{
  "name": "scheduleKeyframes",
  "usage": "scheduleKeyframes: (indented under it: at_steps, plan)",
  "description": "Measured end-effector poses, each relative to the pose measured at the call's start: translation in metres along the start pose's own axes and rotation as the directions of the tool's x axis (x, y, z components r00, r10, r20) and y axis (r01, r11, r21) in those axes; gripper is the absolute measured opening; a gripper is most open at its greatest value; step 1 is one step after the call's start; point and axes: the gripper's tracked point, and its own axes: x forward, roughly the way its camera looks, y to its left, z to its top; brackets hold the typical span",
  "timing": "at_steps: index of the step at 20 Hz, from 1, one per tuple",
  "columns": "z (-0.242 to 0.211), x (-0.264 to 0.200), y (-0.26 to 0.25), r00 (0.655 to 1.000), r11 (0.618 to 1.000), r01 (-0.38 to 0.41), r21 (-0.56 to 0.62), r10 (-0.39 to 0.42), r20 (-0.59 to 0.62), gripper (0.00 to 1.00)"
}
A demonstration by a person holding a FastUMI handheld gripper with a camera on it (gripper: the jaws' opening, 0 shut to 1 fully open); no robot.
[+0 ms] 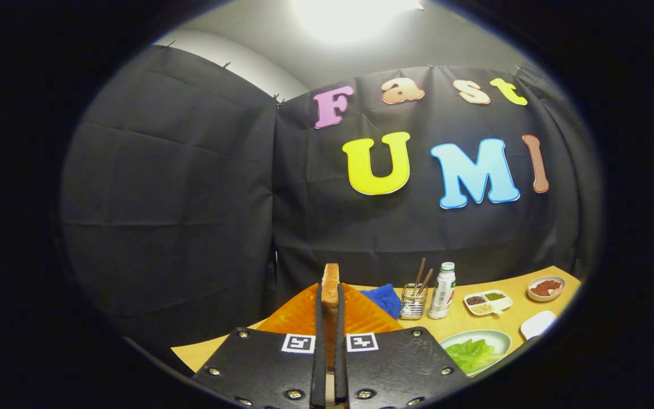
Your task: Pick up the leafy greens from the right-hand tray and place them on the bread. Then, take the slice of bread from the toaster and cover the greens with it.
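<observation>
Gripper view: the gripper, fingers clamped edge-on upon the upright golden-brown toasted bread slice, carries it above the ribbed orange mat, evidently as the covering slice, while the pale green leafy greens lie on the round light-green plate (right of the fingers).

Black cloth hangs in creased panels as the booth's wall, pinned along its top edge and meeting at a seam in the middle. Above it rise a pale wall and ceiling with a bright lamp glaring overhead. A light wooden surface stretches along the cloth's foot toward the far right.
</observation>
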Motion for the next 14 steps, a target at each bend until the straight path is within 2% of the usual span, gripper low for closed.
scheduleKeyframes:
  at_steps: [5,14]
  plan:
    - [0.012,-0.022,-0.043,1.0,1.0,0.026,-0.009,-0.026,0.001,0.06]
    - [-0.028,-0.057,-0.166,0.977,0.979,0.191,-0.066,-0.196,-0.082,0.06]
